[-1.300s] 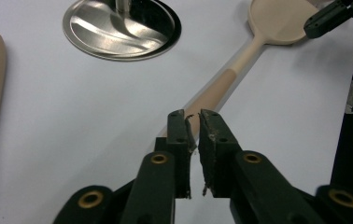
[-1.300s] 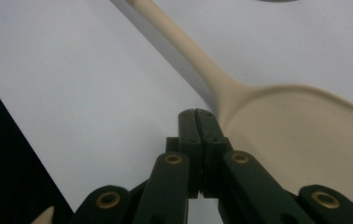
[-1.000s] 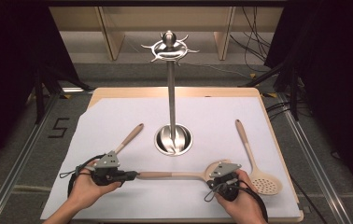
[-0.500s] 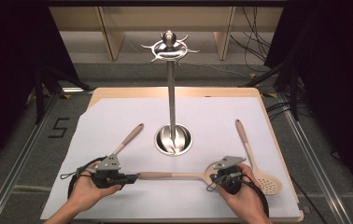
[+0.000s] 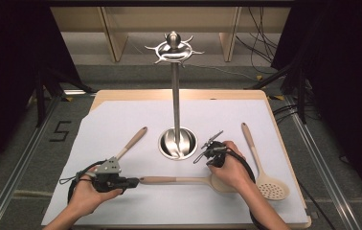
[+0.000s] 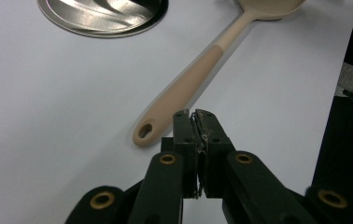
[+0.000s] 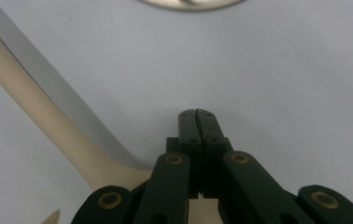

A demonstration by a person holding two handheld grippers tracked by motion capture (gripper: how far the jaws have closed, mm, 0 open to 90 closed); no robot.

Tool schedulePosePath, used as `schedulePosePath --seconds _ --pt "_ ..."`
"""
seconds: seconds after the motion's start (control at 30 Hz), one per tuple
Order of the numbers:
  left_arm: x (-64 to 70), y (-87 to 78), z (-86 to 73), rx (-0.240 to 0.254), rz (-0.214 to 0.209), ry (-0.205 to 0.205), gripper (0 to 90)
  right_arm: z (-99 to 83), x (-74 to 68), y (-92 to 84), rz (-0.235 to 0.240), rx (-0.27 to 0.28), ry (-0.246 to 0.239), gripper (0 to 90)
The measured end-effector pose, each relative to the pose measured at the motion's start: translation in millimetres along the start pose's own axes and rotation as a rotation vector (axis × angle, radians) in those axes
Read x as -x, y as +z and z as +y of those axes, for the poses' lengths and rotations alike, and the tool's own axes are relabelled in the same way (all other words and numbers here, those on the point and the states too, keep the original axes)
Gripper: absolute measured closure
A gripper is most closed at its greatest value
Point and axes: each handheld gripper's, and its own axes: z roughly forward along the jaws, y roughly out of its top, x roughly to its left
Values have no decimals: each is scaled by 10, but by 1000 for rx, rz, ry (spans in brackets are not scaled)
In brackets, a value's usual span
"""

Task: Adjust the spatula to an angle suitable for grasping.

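Observation:
A cream spoon [image 5: 176, 180] lies flat across the front of the white sheet, its handle end toward my left gripper [image 5: 135, 182]. In the left gripper view the spoon [image 6: 198, 65] ends in a hole just ahead and left of my left gripper [image 6: 195, 115], whose jaws stand together with a hairline slit and nothing between them. My right gripper [image 5: 202, 155] is shut and empty above the spoon's bowl, beside the stand's steel base [image 5: 177, 143]. In the right gripper view my right gripper [image 7: 195, 113] hovers over the sheet, with the spoon's neck [image 7: 39, 119] at its left.
The stand's pole rises to a hooked top [image 5: 172, 48]. A cream slotted spoon [image 5: 260, 165] lies at the right. Another wooden-handled utensil [image 5: 132, 143] lies behind the left hand. The table's front edge is close to both forearms.
My right hand has moved away from the front edge toward the stand's base, still shut. The left hand has stayed in place by the spoon's handle end.

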Motion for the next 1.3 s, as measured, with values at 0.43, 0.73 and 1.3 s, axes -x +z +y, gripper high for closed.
schedulePosePath --seconds 0.43,0.73,1.3 --pt "7 -4 25 19 10 -2 851 -293 -61 -158 12 -186 24 900" --pt "-40 -17 30 39 50 -1 769 -293 -88 -277 7 -124 -21 825" --pt "-74 20 7 72 93 8 534 141 -377 -81 127 -161 -197 688"
